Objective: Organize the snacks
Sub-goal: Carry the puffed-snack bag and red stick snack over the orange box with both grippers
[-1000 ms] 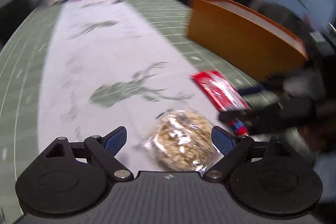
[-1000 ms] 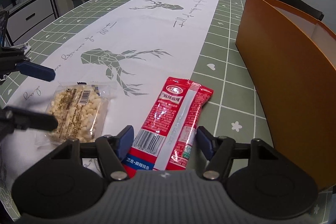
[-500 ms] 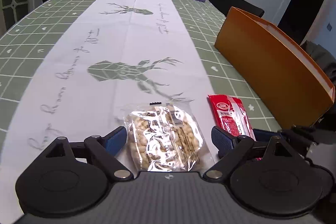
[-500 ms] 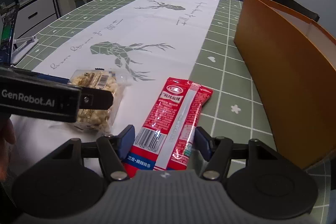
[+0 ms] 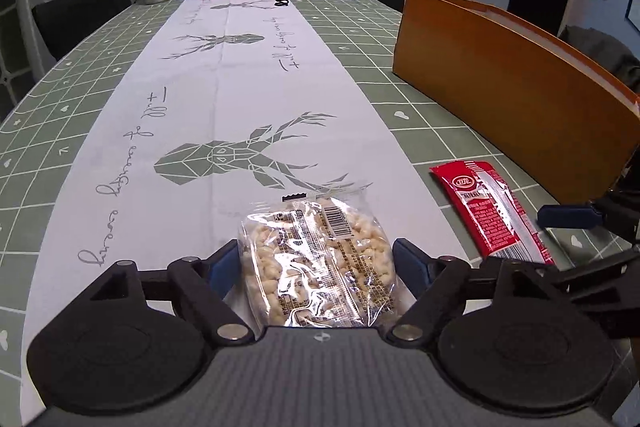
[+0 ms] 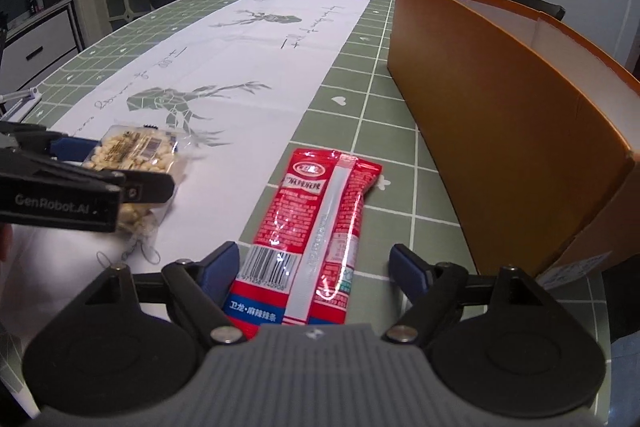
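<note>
Straddling the clear puffed-snack bag [image 5: 318, 263] on the bench, the left gripper [image 5: 316, 267] has jaws closing but unclamped, while the right gripper [image 6: 314, 273], jaws opening, brackets the red packet [image 6: 320, 223] lengthwise.

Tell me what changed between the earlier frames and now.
The left gripper swung in over the clear puffed-snack bag and its jaws have just been closing around it. The right gripper has just been opening, with the red snack packet between its jaws. Both snacks and the orange box stayed put.
</note>
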